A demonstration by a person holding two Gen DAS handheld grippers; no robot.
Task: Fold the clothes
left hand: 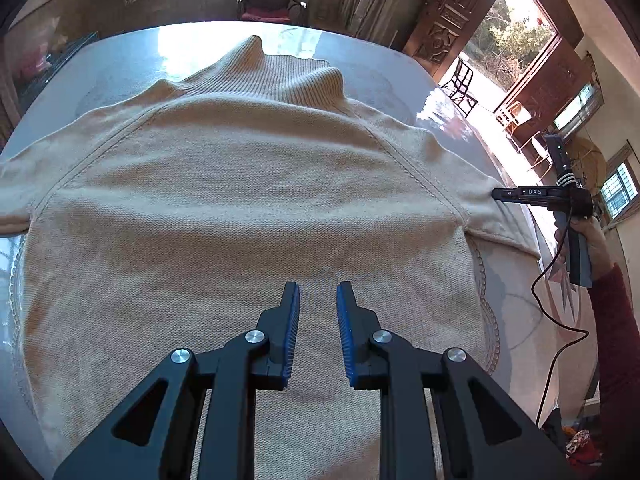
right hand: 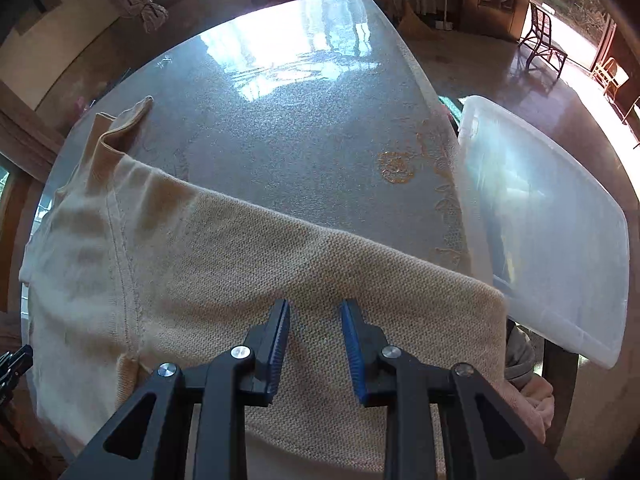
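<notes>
the sweater [left hand: 248,200] lay flat on the table [left hand: 120,64], beneath both tools. the left hand-held gripper [left hand: 318,300] and right hand-held gripper [right hand: 314,316] hung spread, pinching nothing.

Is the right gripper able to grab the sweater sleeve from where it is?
Probably yes. The right gripper hangs right over the sleeve with its jaws apart, and nothing lies between them and the cloth. The plastic box sits off to the side.

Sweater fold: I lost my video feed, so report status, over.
Left gripper open above sweater body, holding nothing. Right gripper open above the sleeve, empty. Sweater flat on table, unfolded. Plastic bin beside sleeve end.
</notes>
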